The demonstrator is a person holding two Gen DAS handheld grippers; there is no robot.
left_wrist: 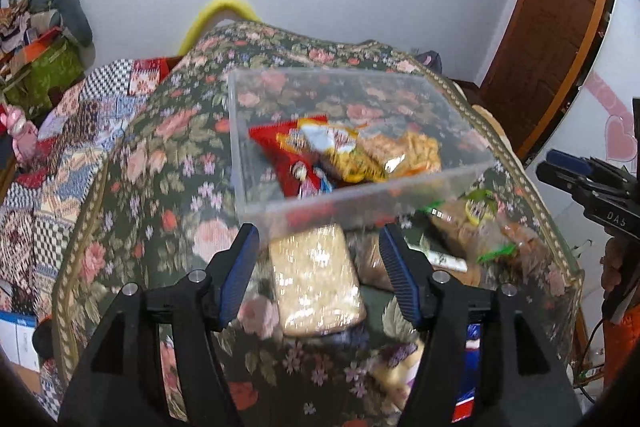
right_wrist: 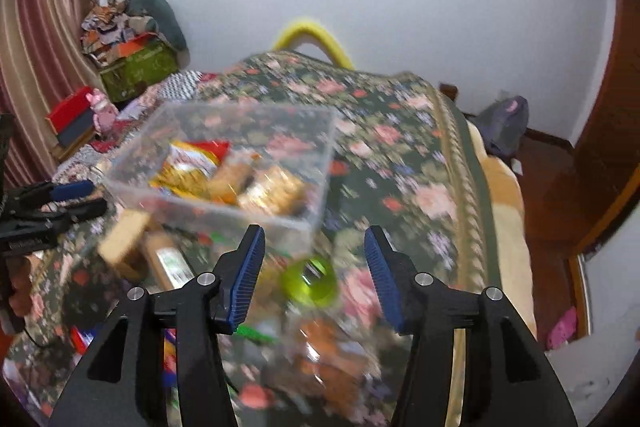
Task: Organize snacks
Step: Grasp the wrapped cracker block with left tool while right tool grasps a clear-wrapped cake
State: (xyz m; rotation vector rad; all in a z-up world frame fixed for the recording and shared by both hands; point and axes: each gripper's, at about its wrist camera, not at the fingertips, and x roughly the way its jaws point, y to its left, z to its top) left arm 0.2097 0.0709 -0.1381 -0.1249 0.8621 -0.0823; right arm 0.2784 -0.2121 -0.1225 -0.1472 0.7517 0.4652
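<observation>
A clear plastic box [left_wrist: 400, 183] stands on the floral cloth and holds a red snack bag [left_wrist: 280, 147] and yellow packets [left_wrist: 400, 151]. My left gripper [left_wrist: 318, 247] is open above a clear pack of pale biscuits [left_wrist: 316, 287] lying just in front of the box. More snack packs [left_wrist: 480, 235] lie to its right. In the blurred right wrist view the box [right_wrist: 224, 203] is ahead on the left. My right gripper [right_wrist: 314, 247] is open above a green-lidded item [right_wrist: 308, 281] and a brown snack pack [right_wrist: 328, 359].
The floral cloth [left_wrist: 168, 147] covers the surface and drops off at its right edge [right_wrist: 468, 207]. A patchwork blanket [left_wrist: 60, 147] and piled boxes [left_wrist: 40, 67] lie to the left. A wooden door [left_wrist: 552, 27] stands at the right. The other gripper shows at each view's side [left_wrist: 588, 183].
</observation>
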